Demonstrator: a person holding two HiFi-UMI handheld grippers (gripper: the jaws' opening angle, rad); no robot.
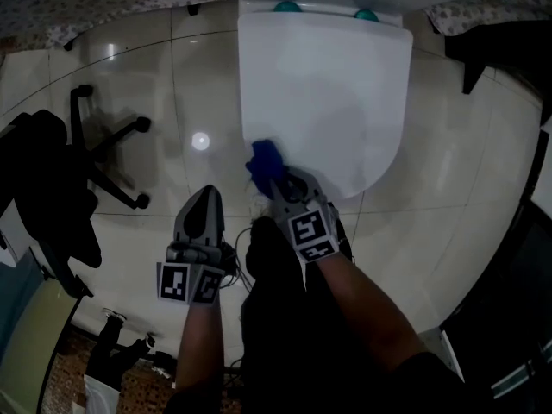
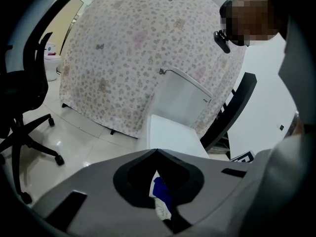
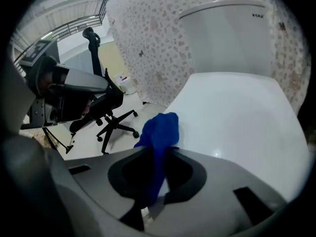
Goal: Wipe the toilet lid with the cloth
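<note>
Head view shows the right gripper (image 1: 274,179) clamped on the blue cloth (image 1: 263,158), with the cloth sitting at the near-left corner of the closed toilet lid (image 1: 328,84), touching its rim or just over it.

From that gripper the bare lid spreads toward 12 and 1 o'clock. Its long axis runs 6 to 12, from the rounded front toward the tank (image 3: 227,33). The right gripper view confirms the hold: a fold of cloth is pinched between the jaws and stands up ahead of them.

The left gripper (image 1: 205,198) hangs over the floor at about 8 o'clock from the cloth, well off the lid, with its jaw tips meeting. Blue and white shows through the hollow behind them. I judge that to be the cloth beyond, not something it holds.

So the right hand is the one to wipe, sweeping toward 1 o'clock.

The lid drops off at 9 o'clock beside the cloth and curves away at 3 o'clock. The office chair (image 1: 103,145) stands well apart at 9 o'clock, so there is room to move.
</note>
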